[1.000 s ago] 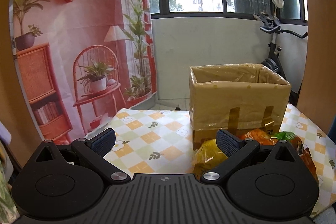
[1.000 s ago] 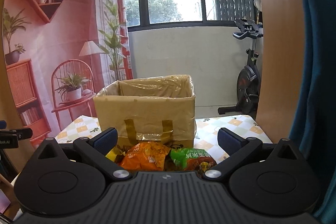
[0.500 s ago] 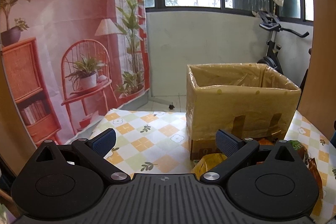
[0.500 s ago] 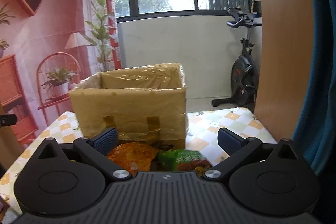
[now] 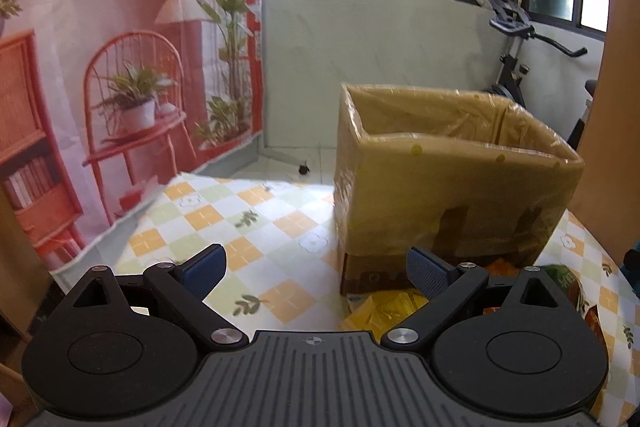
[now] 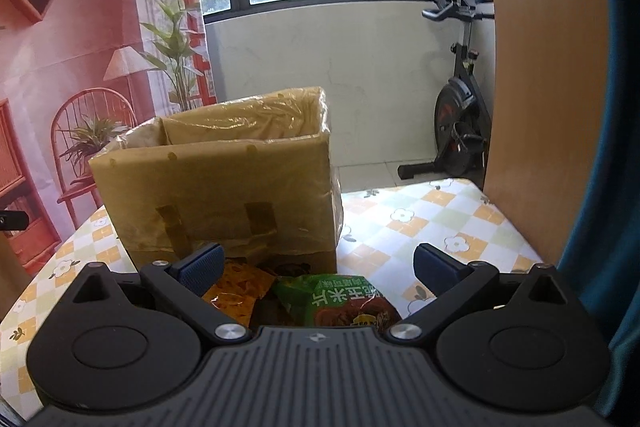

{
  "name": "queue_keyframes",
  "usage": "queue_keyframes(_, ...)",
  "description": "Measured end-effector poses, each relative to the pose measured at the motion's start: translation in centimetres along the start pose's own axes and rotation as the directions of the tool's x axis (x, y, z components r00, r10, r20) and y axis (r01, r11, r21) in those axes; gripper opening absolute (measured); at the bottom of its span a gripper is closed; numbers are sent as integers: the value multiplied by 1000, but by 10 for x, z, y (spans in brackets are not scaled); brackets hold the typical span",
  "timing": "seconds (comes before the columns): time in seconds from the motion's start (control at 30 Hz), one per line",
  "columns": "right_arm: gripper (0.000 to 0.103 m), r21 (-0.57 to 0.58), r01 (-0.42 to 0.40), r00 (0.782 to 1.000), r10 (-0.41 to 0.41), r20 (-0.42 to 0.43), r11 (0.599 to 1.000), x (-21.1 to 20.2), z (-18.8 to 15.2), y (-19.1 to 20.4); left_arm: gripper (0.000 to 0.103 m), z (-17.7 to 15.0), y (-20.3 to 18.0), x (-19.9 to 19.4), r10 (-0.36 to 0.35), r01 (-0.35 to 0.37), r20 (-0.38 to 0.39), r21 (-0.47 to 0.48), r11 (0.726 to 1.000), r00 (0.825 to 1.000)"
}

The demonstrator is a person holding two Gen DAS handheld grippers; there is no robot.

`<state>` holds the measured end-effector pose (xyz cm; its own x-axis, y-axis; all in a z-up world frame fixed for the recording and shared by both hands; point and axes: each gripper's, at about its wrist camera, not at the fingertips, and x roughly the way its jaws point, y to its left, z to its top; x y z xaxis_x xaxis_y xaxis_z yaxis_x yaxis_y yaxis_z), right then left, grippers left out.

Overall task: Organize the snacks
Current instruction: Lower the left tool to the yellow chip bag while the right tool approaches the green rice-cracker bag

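The left hand-held gripper (image 5: 316, 269) hangs above the tabletop (image 5: 224, 223) with its two blue-padded fingers spread wide apart and nothing between them. Under it lies a checked cloth with orange and pale green squares and small flowers. A cardboard box (image 5: 452, 179) stands on the tabletop ahead and to the right, open at the top, lined with clear plastic and marked with two strips of brown tape on its near wall. A yellow snack bag (image 5: 384, 311) lies on the cloth at the foot of the box, partly hidden behind the right finger.

The right hand-held gripper (image 6: 318, 265) is likewise open, fingers well apart and empty. Just below it, a green snack bag (image 6: 344, 301) with printed characters lies beside an orange snack bag (image 6: 234, 287); both rest on the tabletop in front of the box, close to its near wall. The inside of the box is not visible from either view.

Behind the tabletop stands a printed backdrop (image 5: 100, 39) showing a red chair, plants and shelves. An exercise bike (image 6: 460, 131) stands on the floor by the window, and a wooden panel (image 6: 544, 67) rises at the right.
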<state>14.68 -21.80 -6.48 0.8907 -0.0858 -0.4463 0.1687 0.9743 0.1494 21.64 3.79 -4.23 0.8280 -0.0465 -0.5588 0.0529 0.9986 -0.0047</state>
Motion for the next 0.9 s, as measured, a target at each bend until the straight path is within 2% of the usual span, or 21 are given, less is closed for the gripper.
queue_keyframes(0.2, 101, 19, 8, 998, -6, -57, 1000, 16, -8, -9, 98, -9, -11, 24, -34, 34, -65, 13, 999, 997)
queue_keyframes(0.4, 100, 46, -2, 995, 7, -103, 999, 30, -15, -15, 98, -16, -24, 43, -155, 156, -90, 3, 988, 984)
queue_keyframes(0.5, 100, 65, -12, 993, 19, -114, 998, 34, -14, -17, 98, -28, -28, 46, -166, 168, -102, 17, 986, 981)
queue_keyframes(0.6, 100, 72, -24, 993, 32, -116, 997, 38, -13, -17, 98, -42, -35, 48, -150, 158, -110, 71, 985, 982)
queue_keyframes(0.9, 100, 99, -31, 987, 46, -156, 995, 56, -12, -15, 98, -57, -47, 49, -109, 130, -110, 205, 970, 988)
